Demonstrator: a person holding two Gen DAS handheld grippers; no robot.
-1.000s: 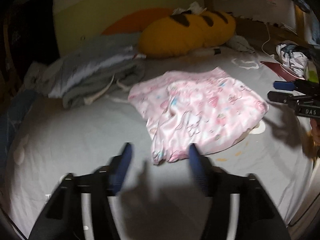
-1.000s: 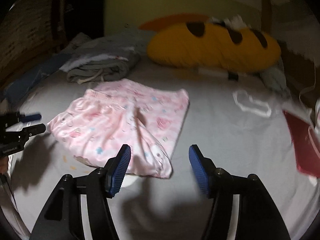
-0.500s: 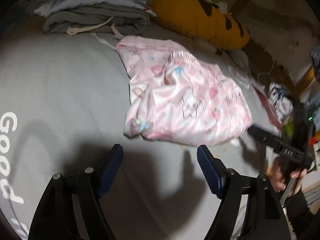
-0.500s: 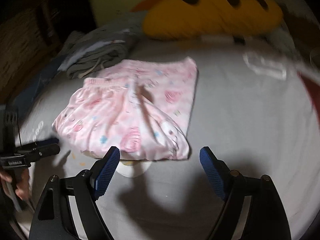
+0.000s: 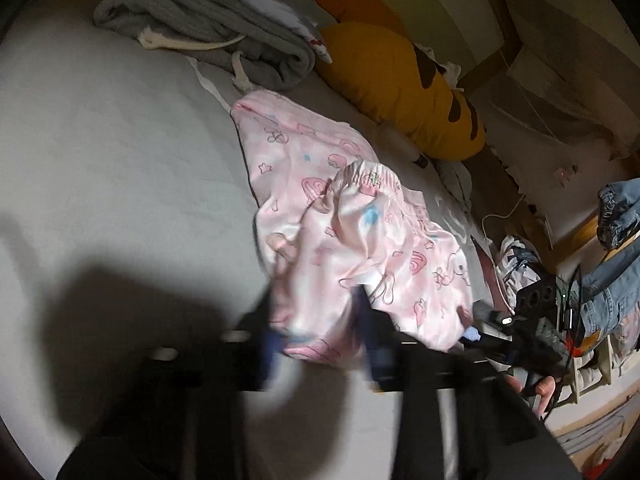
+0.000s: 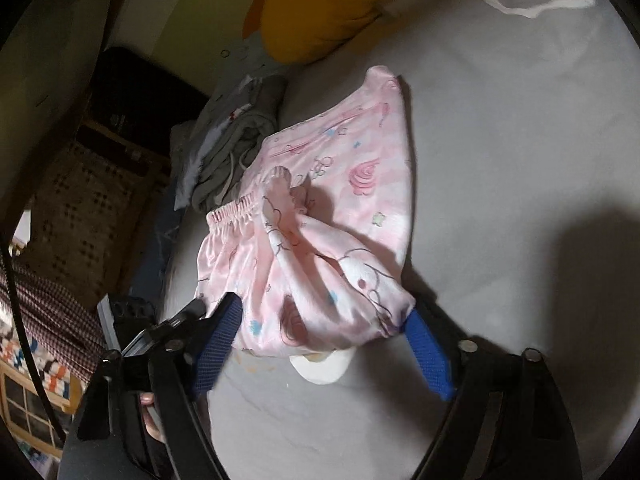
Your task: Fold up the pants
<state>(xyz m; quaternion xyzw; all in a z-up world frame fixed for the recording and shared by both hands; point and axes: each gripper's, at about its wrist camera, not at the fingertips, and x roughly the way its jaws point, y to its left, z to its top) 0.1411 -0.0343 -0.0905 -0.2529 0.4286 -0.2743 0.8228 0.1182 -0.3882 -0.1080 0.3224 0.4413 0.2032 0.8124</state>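
Where the left wrist camera looks: left gripper [image 5: 320,332], blurred, fingers spread on either side of the near hem of pink pants [image 5: 352,240], grip impossible to judge. Beyond pants, folded grey garment [image 5: 208,32] and yellow cushion [image 5: 400,92]; right of pants, right gripper [image 5: 492,328] at hem.

From the right wrist: right gripper [image 6: 324,348] wide apart, straddling pants [image 6: 320,232] hem, nothing clamped. Bedsheet [image 6: 500,160] beneath. No readable writing.

Pants [image 5: 344,240] lying on bed [image 5: 120,160]; blanket [image 5: 208,36] and pillow [image 5: 404,92] sitting behind; both claws at near edge.
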